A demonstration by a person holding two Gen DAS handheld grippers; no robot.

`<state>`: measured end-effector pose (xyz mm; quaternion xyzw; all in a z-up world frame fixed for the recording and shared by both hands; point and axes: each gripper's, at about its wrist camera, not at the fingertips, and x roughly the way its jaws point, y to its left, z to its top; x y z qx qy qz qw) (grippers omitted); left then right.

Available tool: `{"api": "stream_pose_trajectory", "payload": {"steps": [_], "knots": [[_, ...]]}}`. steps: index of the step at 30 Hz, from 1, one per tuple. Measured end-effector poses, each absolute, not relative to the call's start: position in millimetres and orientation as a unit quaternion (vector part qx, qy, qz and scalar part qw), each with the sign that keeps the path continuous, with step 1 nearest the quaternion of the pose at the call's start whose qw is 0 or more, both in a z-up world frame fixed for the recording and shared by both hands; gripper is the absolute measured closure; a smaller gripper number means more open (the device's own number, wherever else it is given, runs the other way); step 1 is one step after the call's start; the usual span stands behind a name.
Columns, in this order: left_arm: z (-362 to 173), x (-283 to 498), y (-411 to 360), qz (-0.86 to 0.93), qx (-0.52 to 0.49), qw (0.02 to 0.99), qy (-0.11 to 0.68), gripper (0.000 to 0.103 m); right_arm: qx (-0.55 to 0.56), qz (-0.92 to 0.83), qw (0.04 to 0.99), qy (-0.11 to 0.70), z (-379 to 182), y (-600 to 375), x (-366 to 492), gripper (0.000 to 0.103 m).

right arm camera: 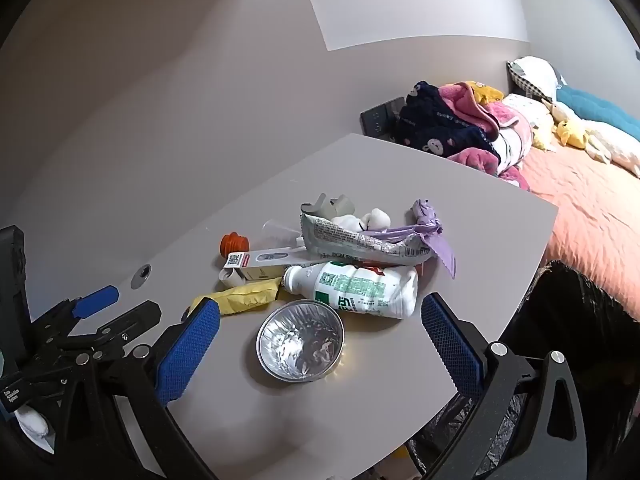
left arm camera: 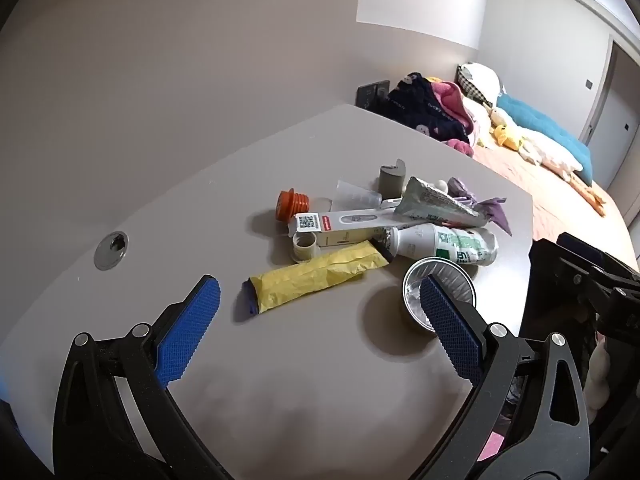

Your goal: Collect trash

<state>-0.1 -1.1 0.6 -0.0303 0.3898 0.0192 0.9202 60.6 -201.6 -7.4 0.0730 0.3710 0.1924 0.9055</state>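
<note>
While both tools hover spread and empty over the grey surface (right arm camera: 360,400), the collecting looks barely begun: the litter heap sits untouched at mid-frame. Right tool (right arm camera: 320,320) frames the foil cup (right arm camera: 300,340), which lies just ahead between its blue pads, apart from both. Left tool (left arm camera: 320,300) points at the yellow wrapper (left arm camera: 316,276), lying centre frame just beyond its tips, the cup behind its right-hand pad. White bottle (right arm camera: 360,288) lies just above the cup. Next move, likely: lower, close on the cup, carry it to the black bag (right arm camera: 568,304) at the lower right edge.
</note>
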Motion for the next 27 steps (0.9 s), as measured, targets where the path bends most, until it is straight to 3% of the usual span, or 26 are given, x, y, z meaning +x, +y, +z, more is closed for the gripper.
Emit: {"api": "stream_pose_trajectory", "payload": {"steps": [27], "knots": [[7,1,-5,-0.002,-0.033,0.924,0.382,0.006,0.082,0.182,0.906,0.373,-5,-205,63,0.003]]}}
